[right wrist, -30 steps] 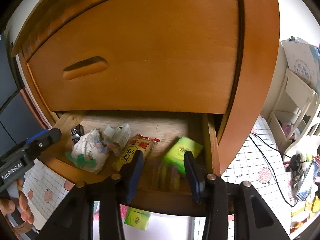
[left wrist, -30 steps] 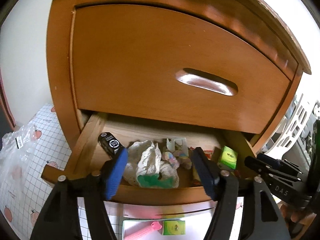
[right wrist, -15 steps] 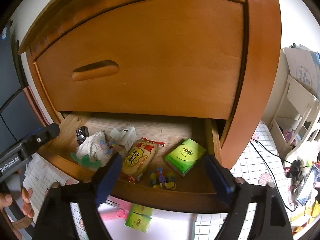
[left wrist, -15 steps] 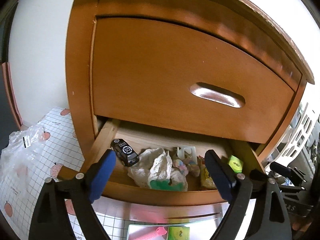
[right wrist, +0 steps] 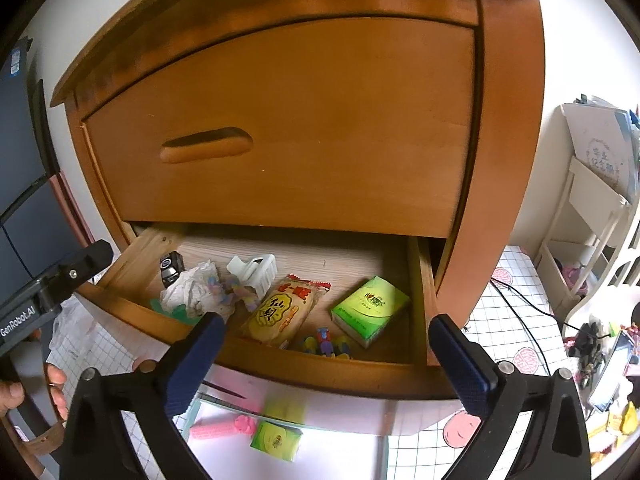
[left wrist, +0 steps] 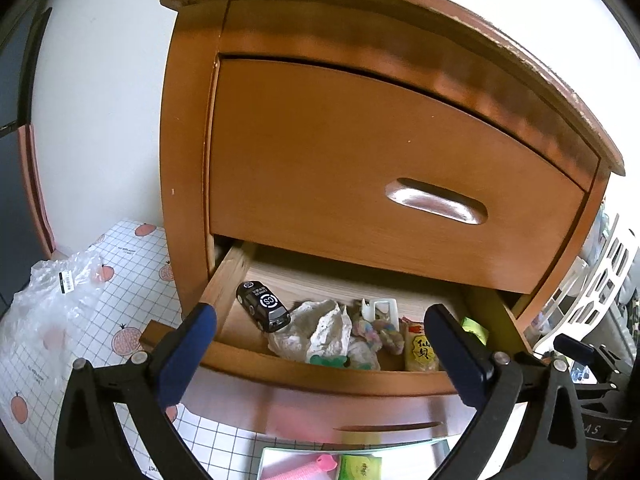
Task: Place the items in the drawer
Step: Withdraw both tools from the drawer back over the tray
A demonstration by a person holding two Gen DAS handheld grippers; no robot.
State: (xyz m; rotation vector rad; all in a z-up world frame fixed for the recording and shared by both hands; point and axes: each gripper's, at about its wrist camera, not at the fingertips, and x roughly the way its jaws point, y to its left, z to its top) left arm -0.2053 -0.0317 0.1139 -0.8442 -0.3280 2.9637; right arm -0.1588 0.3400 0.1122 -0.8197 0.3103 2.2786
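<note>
Jaws on the left gripper (left wrist: pixel 320 344) and right gripper (right wrist: pixel 326 350) are opening empty, having just released a toy car (left wrist: pixel 263 311) and small toy (right wrist: pixel 326 346) into the drawer (right wrist: pixel 320 372), so more tray items are likely waiting.

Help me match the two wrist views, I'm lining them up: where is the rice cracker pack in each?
Left wrist: the rice cracker pack sits lower right in the drawer, partly hidden behind the right finger.
Right wrist: the pack lies near the picture's middle, in full view, left of the green box.
Shared landmark: the white clip, behind the pack in both.
</note>
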